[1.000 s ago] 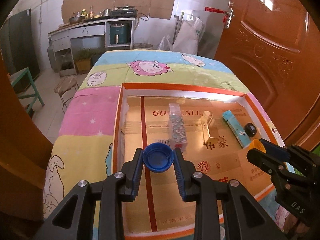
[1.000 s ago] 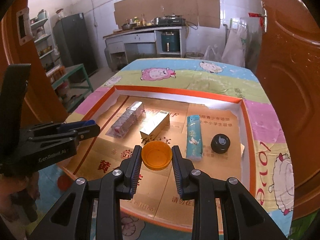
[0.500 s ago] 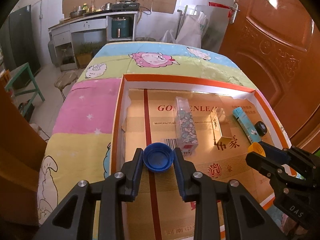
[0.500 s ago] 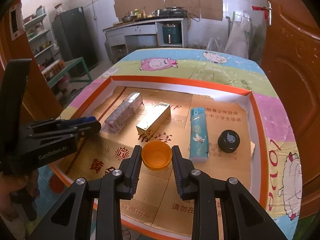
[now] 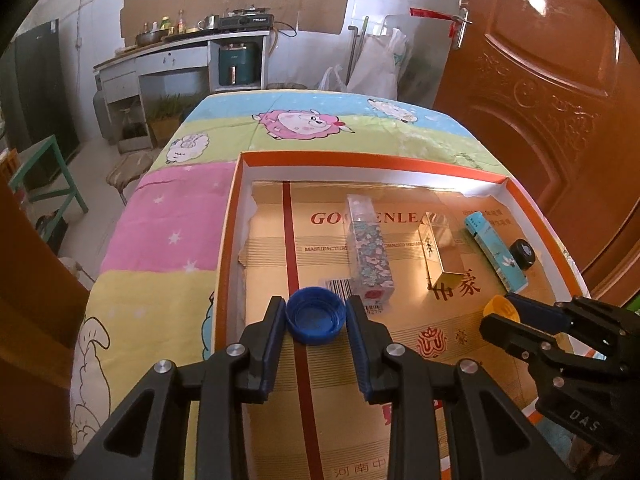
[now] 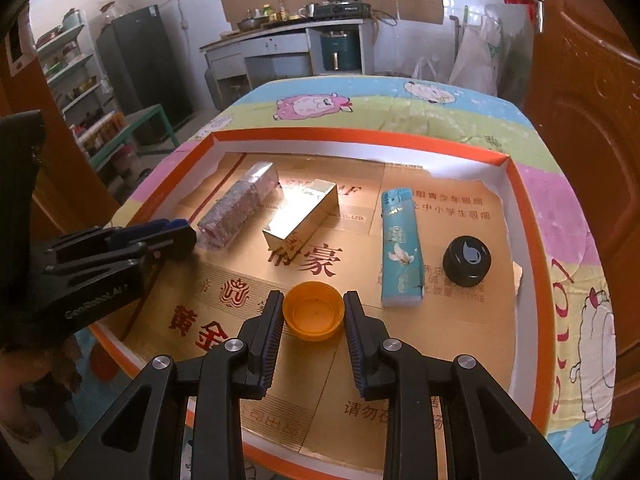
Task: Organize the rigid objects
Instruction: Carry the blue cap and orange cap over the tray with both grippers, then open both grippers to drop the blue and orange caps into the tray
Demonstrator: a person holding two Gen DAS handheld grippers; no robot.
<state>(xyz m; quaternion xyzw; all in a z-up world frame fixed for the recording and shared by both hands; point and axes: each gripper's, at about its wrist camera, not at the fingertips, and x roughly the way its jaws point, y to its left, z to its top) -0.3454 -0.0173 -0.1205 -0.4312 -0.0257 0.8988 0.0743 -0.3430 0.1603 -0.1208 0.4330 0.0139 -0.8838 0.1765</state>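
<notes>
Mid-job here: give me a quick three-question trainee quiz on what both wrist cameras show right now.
1. True or false: the left gripper is shut on a blue cap.
2. What colour is the cap in the right gripper?
3. In the tray, what lies nearest the black cap: A) teal box, B) gold box, C) clear box?

Key: 1 true; 2 orange; 3 A.

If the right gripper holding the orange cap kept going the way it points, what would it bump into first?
Probably the bare gold cardboard floor of the tray, since the right gripper angles downward with its round orange plastic cap. The gold box lies further ahead; depth is uncertain.
</notes>
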